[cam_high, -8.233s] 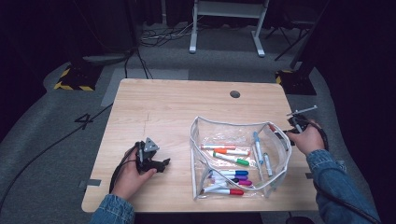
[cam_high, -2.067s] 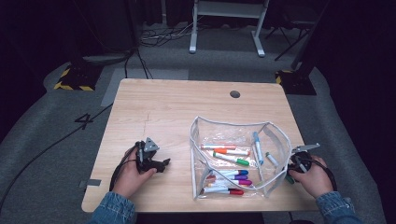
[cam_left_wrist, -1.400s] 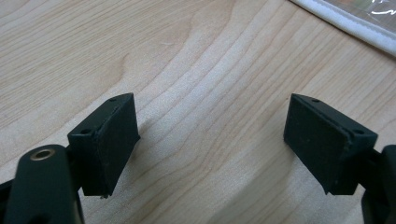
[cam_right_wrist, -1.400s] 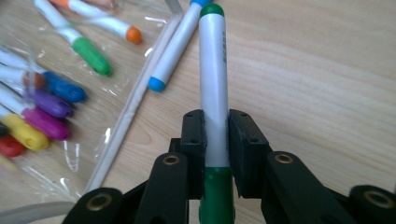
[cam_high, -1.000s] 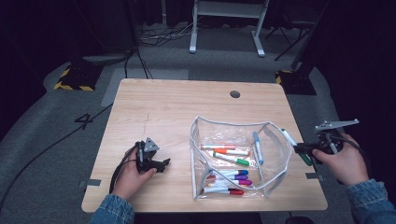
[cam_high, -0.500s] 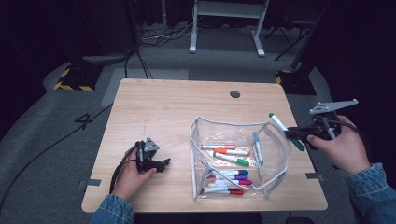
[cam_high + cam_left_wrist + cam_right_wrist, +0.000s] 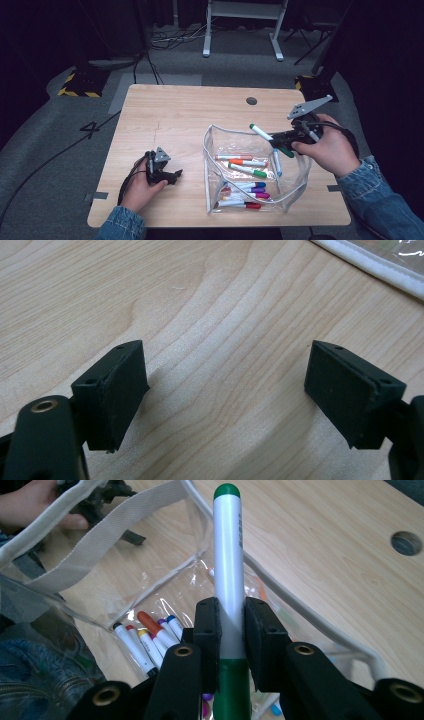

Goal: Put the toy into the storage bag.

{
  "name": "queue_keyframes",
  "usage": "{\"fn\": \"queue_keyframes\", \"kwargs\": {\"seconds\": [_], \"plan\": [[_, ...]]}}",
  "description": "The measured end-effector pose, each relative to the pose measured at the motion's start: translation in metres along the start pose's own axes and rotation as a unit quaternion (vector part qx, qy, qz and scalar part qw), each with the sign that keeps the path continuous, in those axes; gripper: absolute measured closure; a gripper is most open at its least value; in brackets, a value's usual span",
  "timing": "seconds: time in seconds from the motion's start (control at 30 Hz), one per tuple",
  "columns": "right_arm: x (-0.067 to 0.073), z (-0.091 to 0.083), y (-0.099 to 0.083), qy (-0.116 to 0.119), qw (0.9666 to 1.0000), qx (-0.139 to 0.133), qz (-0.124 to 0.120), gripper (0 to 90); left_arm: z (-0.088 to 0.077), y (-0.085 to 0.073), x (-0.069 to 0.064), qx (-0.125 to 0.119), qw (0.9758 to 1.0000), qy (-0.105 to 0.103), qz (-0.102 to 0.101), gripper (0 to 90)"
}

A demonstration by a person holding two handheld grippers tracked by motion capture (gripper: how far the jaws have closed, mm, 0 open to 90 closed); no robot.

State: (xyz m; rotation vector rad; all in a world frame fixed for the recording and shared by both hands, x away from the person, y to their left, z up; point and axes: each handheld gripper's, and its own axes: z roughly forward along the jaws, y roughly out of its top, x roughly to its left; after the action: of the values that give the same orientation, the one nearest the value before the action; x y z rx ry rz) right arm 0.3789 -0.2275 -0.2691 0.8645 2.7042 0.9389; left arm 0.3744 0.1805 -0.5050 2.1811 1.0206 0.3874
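The green marker's (image 7: 228,555) lower end leaves the right gripper view's bottom edge.

Glossy clear plastic pouch (image 7: 295,187), wooden table (image 7: 190,120)

Black tongs (image 7: 280,141), grey triangular plate, black cables, denim sleeves (image 7: 380,200).

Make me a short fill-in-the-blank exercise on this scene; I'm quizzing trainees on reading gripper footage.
1. The right gripper is shut on a white marker with a ____ cap.
2. The marker is held above the clear plastic ____ with white trim.
3. The left gripper rests on the wooden table with its jaws ____.

Missing words: green; pouch; open
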Motion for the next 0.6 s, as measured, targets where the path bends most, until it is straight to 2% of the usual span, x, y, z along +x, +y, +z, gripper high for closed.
{"fn": "queue_keyframes", "kwargs": {"seconds": [0.27,0.37,0.47,0.5,0.6], "plan": [[0.017,0.034,0.016,0.033,0.9986,0.028,-0.031,77.1,0.000,0.000,0.000,0.000,1.0000,0.000,0.000,17.7],[0.023,0.050,0.018,0.046,0.9974,0.040,-0.038,77.1,0.000,0.000,0.000,0.000,1.0000,0.000,0.000,17.7],[0.025,0.058,0.017,0.053,0.9969,0.043,-0.040,77.1,0.000,0.000,0.000,0.000,1.0000,0.000,0.000,17.7],[0.027,0.066,0.016,0.059,0.9961,0.050,-0.043,77.1,0.000,0.000,0.000,0.000,1.0000,0.000,0.000,17.7],[0.029,0.074,0.014,0.064,0.9953,0.058,-0.044,77.1,0.000,0.000,0.000,0.000,1.0000,0.000,0.000,17.7]]}}
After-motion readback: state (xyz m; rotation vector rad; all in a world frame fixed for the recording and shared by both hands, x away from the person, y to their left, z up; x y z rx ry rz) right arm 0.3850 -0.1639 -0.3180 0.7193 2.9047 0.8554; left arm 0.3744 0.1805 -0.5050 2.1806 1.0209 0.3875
